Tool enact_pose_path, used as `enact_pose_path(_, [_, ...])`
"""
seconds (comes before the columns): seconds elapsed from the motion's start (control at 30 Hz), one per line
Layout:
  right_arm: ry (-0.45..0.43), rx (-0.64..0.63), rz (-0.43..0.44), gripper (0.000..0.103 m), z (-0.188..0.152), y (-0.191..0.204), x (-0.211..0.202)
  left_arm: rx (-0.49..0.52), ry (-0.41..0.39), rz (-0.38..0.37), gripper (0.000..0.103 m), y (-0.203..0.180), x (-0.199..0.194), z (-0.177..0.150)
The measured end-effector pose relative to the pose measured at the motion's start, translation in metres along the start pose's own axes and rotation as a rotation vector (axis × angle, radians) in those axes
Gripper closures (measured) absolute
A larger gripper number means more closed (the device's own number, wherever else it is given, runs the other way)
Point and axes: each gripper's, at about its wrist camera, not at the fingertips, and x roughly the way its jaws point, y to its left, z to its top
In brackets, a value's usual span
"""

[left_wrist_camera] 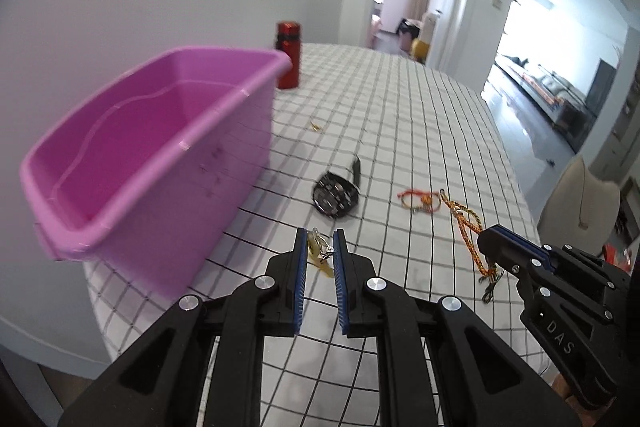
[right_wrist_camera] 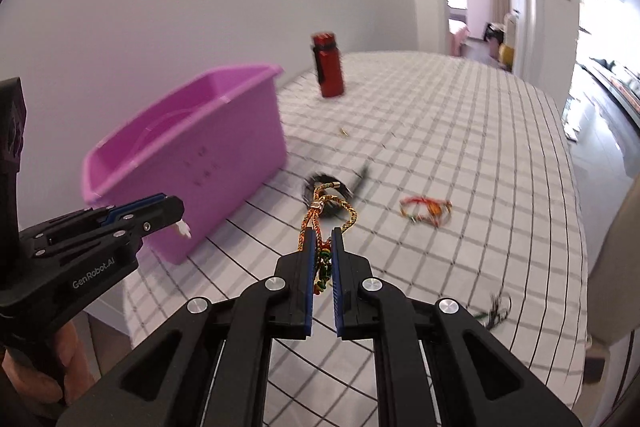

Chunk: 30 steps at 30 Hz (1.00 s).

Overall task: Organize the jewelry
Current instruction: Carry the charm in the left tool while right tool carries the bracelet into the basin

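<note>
We work over a tabletop (left_wrist_camera: pixel 400 115) under a checked cloth, pale walls behind and a doorway beyond. The pink bin (left_wrist_camera: pixel 152 147) stands at its left edge. Our left tool (left_wrist_camera: pixel 322 245) is pinched on a small yellowish earring (left_wrist_camera: pixel 316 247); our right tool (right_wrist_camera: pixel 322 247) is clamped on a braided cord bracelet (right_wrist_camera: pixel 320 211), whose loop hangs free ahead of the tips. That dangling loop could, we judge, snag the bin's rim or swing and slip out. The earring is caught only at the tips and could drop onto the cloth. The black watch (left_wrist_camera: pixel 336 193) and red string bracelet (left_wrist_camera: pixel 420 201) lie loose nearby; the hanging cord might drag them.
</note>
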Motion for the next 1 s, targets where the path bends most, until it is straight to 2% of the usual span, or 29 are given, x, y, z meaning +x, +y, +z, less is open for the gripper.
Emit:
enact_pose_path(0.23, [-0.05,-0.062,0.102,0.095,0.046,0.04,-0.013,-0.073,-0.042,0.033,0.09,0.031,-0.042,0.027])
enact_pose_path(0.47, [-0.096,-0.101,0.168,0.095,0.094,0.098,0.003,-0.085,-0.118,0.072,0.09,0.08,-0.062,0.062])
enact_pose_path(0.7, [-0.073,-0.101,0.195,0.095,0.136,0.16,0.054,-0.055,-0.118,0.077,0.09,0.146,-0.042,0.098])
enact_pose_path(1.0, [0.063,-0.07,0.183,0.095,0.15,0.209,0.137,-0.072,0.001,0.055,0.09,0.214,0.021,0.112])
